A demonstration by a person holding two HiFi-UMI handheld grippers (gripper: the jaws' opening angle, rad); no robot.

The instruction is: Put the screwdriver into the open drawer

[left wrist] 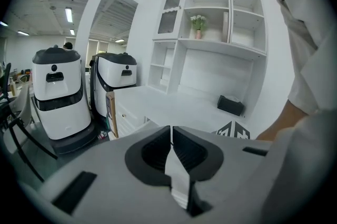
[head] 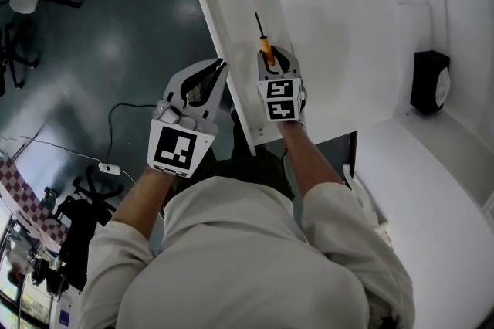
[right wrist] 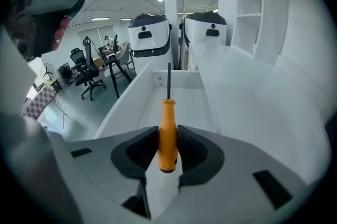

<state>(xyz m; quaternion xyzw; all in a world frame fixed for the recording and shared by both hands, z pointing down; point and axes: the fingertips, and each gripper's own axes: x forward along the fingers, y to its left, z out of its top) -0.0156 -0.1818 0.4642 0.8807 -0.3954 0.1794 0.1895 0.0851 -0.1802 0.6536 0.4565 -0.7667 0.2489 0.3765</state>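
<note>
Screwdriver (right wrist: pixel 167 118), orange handle pinched by right gripper (right wrist: pixel 167 145) fingers, shaft pointing forward over drawer (right wrist: pixel 184 92), tip indistinct, left gripper (left wrist: pixel 171 150) fingers together, empty.

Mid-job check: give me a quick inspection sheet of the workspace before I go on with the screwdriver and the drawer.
Surface: white countertop above the drawer.
Job's things: screwdriver, orange handle, held over the open drawer, shaft pointing along it; not yet set down.
Clutter: black box on the countertop, apart from the drawer.
Grippers: right gripper shut on the screwdriver's handle; left gripper shut, holding nothing, beside the drawer.
Cables: thin cable on the floor, left of the drawer.
Surroundings: two white machines, shelf unit, office chairs.
</note>
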